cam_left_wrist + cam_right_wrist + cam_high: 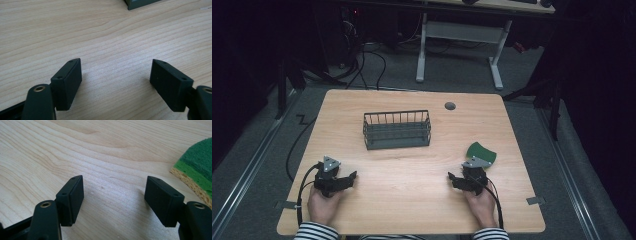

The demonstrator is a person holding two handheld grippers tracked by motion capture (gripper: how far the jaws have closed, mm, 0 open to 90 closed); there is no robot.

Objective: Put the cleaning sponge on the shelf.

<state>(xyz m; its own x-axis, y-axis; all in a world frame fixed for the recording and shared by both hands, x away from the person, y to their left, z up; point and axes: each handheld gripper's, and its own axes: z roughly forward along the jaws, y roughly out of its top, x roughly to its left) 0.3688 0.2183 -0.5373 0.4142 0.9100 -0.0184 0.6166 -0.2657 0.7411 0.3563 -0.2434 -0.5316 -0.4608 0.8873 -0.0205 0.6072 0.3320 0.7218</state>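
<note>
With no legible text anywhere, both grippers — left gripper, right gripper — released, sponge nr right.

grey floor | white-legged desk behind | dim room

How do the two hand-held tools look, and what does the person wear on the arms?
Each tool, the left and the right, is black, with a grey three-cornered plate on top and a black cable trailing back. The pads are flat rectangular blocks with small screw holes. The sleeves have black and white stripes.
</note>
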